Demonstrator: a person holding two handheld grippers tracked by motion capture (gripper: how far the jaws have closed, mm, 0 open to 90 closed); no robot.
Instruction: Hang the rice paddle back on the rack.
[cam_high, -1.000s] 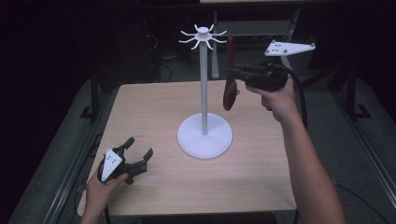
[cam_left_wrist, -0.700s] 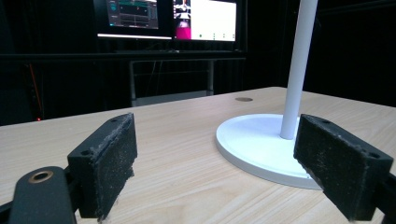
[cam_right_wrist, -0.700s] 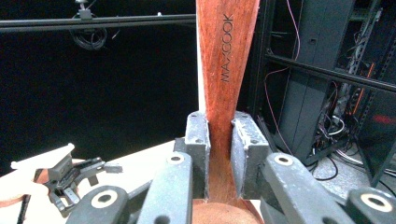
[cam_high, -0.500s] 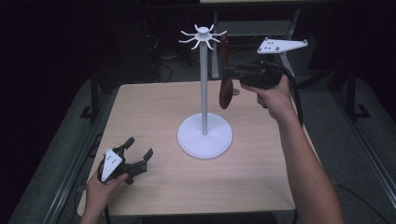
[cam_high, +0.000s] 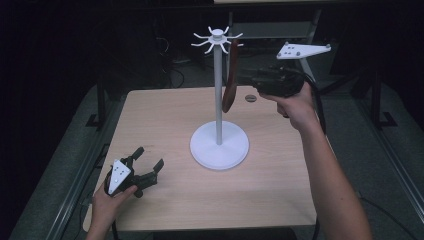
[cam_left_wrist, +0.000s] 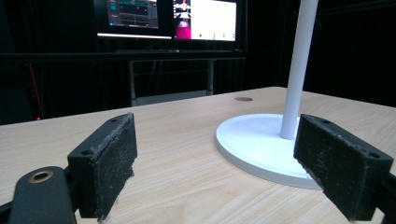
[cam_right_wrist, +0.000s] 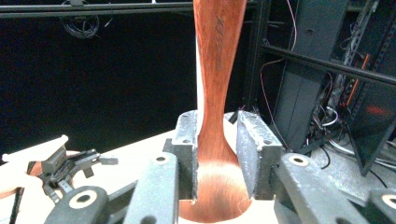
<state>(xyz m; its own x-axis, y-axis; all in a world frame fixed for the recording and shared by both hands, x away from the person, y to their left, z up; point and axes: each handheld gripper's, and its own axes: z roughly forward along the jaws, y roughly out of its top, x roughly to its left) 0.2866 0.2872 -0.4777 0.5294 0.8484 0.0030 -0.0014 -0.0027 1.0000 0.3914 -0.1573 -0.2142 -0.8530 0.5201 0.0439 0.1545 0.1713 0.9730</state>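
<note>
Since the earlier frame, we note the wooden spoon has gone from tilted off the pole to hanging near-plumb from a hook of the white rack, and our right gripper has just been easing apart. Spoon neck sits between the jaws; a gap shows on one side, the other pad close or grazing, so no real clamp. We judge: spoon is hooked, release underway, next is backing the right hand away w/o snagging it. Rack stands approx mid-tabletop, spoon on its far-right side, above the wood. Left gripper rests by the near-left corner, jaws apart, nothing betw. them.
</note>
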